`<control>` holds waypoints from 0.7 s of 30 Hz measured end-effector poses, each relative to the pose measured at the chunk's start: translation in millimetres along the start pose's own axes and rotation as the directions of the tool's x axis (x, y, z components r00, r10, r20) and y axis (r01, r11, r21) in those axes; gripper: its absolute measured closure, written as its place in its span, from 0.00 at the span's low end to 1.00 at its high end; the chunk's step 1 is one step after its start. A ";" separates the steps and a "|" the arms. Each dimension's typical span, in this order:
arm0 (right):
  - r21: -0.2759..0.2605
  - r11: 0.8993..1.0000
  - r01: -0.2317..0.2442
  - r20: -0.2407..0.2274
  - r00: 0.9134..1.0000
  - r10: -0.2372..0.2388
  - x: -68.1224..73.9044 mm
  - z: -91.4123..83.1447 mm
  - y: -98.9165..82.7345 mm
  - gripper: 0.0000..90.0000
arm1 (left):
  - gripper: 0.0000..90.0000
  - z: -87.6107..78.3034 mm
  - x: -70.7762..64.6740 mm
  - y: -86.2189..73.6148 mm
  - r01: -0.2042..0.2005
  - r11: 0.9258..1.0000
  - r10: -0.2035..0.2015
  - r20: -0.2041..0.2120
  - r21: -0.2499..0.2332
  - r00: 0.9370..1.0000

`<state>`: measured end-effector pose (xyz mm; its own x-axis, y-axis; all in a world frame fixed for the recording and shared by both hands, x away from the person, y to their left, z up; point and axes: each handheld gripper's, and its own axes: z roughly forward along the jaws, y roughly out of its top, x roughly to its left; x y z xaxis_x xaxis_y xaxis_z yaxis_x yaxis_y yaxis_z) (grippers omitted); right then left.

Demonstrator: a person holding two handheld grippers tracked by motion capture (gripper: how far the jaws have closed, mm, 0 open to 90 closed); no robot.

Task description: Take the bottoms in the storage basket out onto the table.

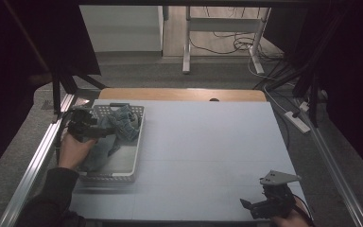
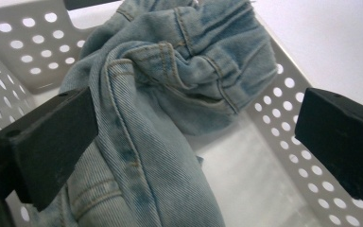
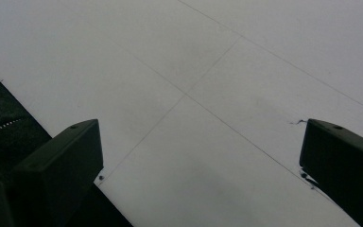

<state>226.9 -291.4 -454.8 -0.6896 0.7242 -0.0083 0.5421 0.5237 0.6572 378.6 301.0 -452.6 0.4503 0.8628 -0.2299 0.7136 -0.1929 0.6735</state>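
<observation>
A crumpled pair of light blue jeans (image 1: pixel 123 124) lies in a white perforated basket (image 1: pixel 137 150) at the table's left side. My left gripper (image 1: pixel 107 132) reaches into the basket from the left, held by a hand. In the left gripper view it (image 2: pixel 198 118) stands open, with a fold of the jeans (image 2: pixel 179 56) hanging between the jaws and lying against the left one; the basket wall (image 2: pixel 288 118) is behind. My right gripper (image 1: pixel 253 207) rests near the table's front right corner. It (image 3: pixel 198 142) is open with nothing between its jaws.
The pale blue-white table top (image 1: pixel 208 151) spreads right of the basket. Its front edge (image 3: pixel 66 127) runs close by my right gripper. Metal frame rails (image 1: pixel 33 165) flank the table, and dark curtains stand at both sides.
</observation>
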 end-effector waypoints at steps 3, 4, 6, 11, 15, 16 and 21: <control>0.004 1.000 0.003 0.001 1.000 -0.003 0.0 0.0 0.1 0.01 | 0.00 3.6 4.2 3.9 0.002 1.000 -0.002 -0.006 0.009 1.000; 0.004 1.000 0.003 0.001 1.000 -0.003 0.0 0.0 0.1 0.01 | 0.00 4.5 5.0 4.9 0.001 1.000 -0.001 -0.010 0.011 1.000; 0.005 1.000 0.002 0.000 1.000 -0.002 -0.1 -0.2 0.2 0.01 | 0.00 6.3 6.4 7.1 -0.001 1.000 0.002 -0.015 0.017 1.000; -0.001 1.000 -0.006 0.000 1.000 0.006 -0.7 -0.5 0.0 0.01 | 0.00 10.4 11.3 12.4 -0.004 1.000 0.004 -0.026 0.022 1.000; 0.000 1.000 -0.005 -0.001 1.000 0.005 -0.7 -0.4 0.0 0.01 | 0.00 12.7 14.7 16.2 -0.002 1.000 0.003 -0.029 0.024 1.000; 0.001 1.000 -0.005 -0.002 1.000 0.005 -0.7 -0.3 0.0 0.01 | 0.00 14.0 16.3 18.4 -0.001 1.000 0.001 -0.029 0.025 1.000; 0.000 1.000 -0.006 -0.002 1.000 0.006 -0.7 0.2 0.1 0.01 | 0.00 18.7 21.6 24.2 -0.001 0.999 0.003 -0.044 0.037 0.999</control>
<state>227.5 -291.8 -454.9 -0.6876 0.7261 -0.0028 0.5461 0.5198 0.6570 415.7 306.3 -454.4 0.4284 0.8818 -0.1971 0.7323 -0.2110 0.6475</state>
